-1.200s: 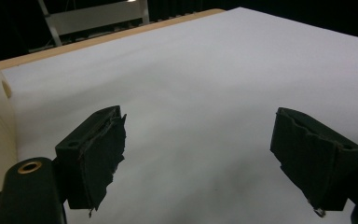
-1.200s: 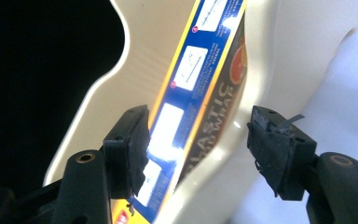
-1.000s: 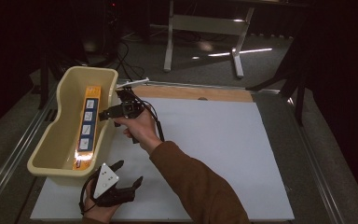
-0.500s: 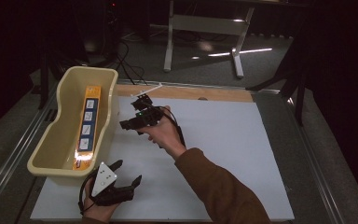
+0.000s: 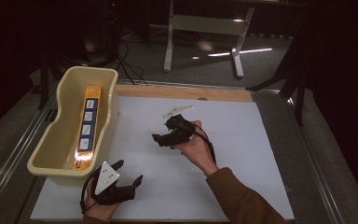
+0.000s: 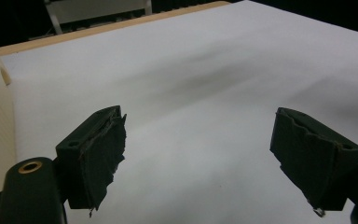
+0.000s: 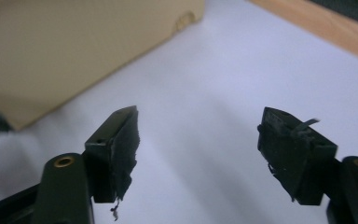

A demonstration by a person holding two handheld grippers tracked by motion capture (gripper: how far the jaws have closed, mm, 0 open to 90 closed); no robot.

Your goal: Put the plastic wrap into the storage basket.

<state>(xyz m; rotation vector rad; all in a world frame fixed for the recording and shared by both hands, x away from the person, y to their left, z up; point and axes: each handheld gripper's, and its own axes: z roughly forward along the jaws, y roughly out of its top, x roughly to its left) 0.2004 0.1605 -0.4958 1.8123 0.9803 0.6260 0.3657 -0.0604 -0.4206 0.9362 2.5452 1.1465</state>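
Trouble looks unlikely: the strip [image 5: 87, 127] lies flat in the tub [image 5: 61, 158], and both grippers, left [image 5: 127, 176] and right [image 5: 165, 132], are open and empty. A careless sweep could knock the tub off the white mat [image 5: 242, 154]. Beyond, the room is dark.

Orange power strip [image 5: 86, 128] lies flat, lengthwise in cream tub [image 5: 109, 109].
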